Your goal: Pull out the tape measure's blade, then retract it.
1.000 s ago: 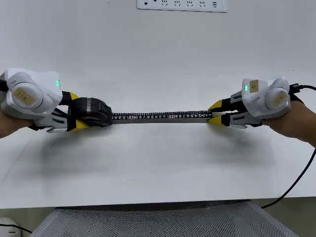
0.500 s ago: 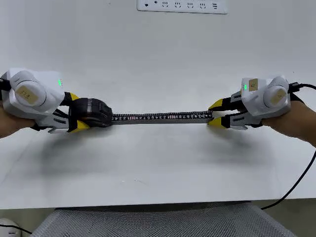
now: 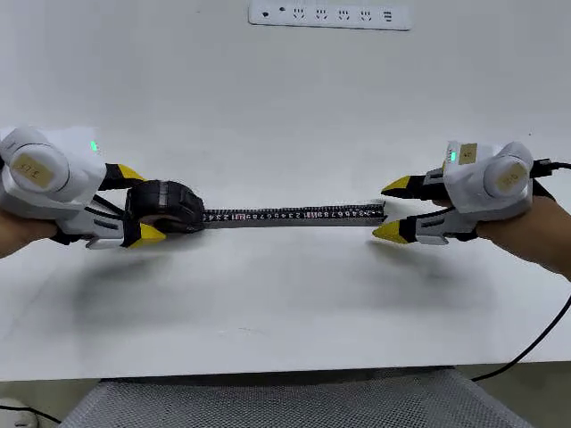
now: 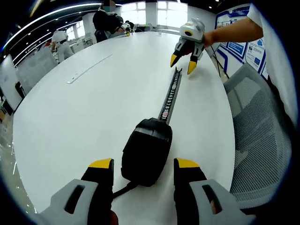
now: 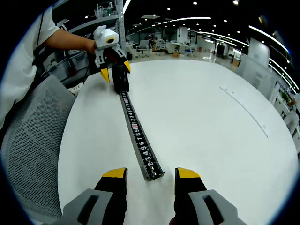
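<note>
Tape measure (image 3: 162,205) on worktop (image 3: 285,294), bracketed by left gripper (image 4: 143,164) jaws; clamped or loose, cannot tell. Blade (image 3: 294,214) out flat, long axis pointing straight at right gripper (image 3: 382,212). Jaws there spread apart, blade tip just short of gap. Right nearer tip.

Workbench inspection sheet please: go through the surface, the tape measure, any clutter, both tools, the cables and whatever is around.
Surface: white workbench, plain and flat.
Job's things: tape measure case rests on the bench; blade is pulled out flat toward the right tool, and its end is free.
Clutter: power strip lying at the far edge.
Grippers: left tool flanks the case, contact unclear; right tool is open, with the blade end just ahead of its tips, not gripped.
Cables: black cable trails from the right tool off the near edge.
Surroundings: mesh chair at the near edge; people in the hall behind.
</note>
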Demonstrator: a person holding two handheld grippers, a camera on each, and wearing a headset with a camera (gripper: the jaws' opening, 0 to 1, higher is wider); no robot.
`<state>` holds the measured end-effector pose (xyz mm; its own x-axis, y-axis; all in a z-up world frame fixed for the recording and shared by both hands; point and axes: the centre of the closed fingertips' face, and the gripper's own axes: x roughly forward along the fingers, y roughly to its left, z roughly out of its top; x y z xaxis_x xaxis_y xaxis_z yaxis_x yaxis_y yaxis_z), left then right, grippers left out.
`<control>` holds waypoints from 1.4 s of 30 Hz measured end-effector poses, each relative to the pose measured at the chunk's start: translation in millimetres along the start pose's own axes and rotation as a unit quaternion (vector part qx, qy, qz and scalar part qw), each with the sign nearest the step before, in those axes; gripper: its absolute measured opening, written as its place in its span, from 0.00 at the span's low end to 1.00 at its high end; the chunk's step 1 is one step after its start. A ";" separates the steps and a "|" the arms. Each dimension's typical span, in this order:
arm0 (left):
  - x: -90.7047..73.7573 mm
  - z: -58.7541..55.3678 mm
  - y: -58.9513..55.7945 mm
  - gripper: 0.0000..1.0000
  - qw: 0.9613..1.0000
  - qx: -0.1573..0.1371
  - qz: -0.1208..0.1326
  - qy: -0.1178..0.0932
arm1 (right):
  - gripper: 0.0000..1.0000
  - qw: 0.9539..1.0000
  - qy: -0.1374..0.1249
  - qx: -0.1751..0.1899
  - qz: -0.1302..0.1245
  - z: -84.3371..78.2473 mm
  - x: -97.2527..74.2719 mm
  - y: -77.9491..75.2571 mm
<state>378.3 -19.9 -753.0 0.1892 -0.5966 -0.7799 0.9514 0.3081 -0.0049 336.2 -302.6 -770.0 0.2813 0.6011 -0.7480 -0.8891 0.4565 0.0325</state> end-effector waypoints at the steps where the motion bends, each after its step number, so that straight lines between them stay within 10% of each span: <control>1: -1.6 -0.1 0.1 0.49 1.000 -0.003 0.003 -0.003 | 0.39 1.000 -0.003 0.006 -0.005 0.9 -1.4 0.0; 18: -26.0 -3.8 -3.8 0.57 0.991 -0.095 0.076 -0.055 | 0.57 0.997 -0.026 0.043 -0.057 9.9 -17.1 11.0; 42: -53.9 -18.1 -32.4 0.73 0.977 -0.151 0.101 -0.108 | 0.78 0.990 -0.054 0.089 -0.097 5.6 -42.5 42.2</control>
<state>332.9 15.7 -722.1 0.4440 -0.6337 -0.6335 0.7804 0.6209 -0.0742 288.7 -305.2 -733.1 0.4851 0.5532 -0.6772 -0.7400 0.6723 0.0192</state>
